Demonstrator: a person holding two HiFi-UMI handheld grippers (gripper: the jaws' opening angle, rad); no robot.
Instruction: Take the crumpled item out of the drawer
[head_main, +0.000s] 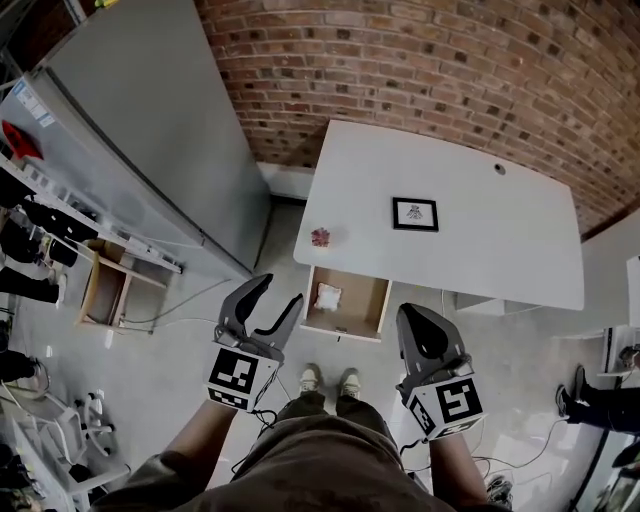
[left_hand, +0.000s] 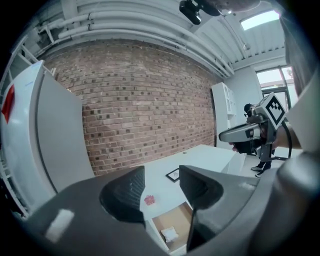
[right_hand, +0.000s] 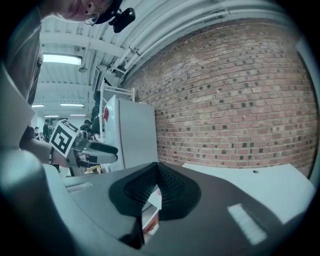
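The drawer (head_main: 374, 303) under the white counter (head_main: 490, 245) stands open, and a white crumpled item (head_main: 328, 295) lies inside it at its left side. The left gripper (head_main: 280, 291) hangs near the drawer with its jaws apart and nothing between them. The right gripper (head_main: 421, 324) has its jaws pressed together, empty. A small pink crumpled thing (head_main: 320, 237) lies on the counter near a framed picture (head_main: 415, 214).

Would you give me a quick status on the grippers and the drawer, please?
Left gripper open, empty; right gripper shut, empty. Both short of the open drawer. Crumpled item lies in it, untouched. Nothing in the way.
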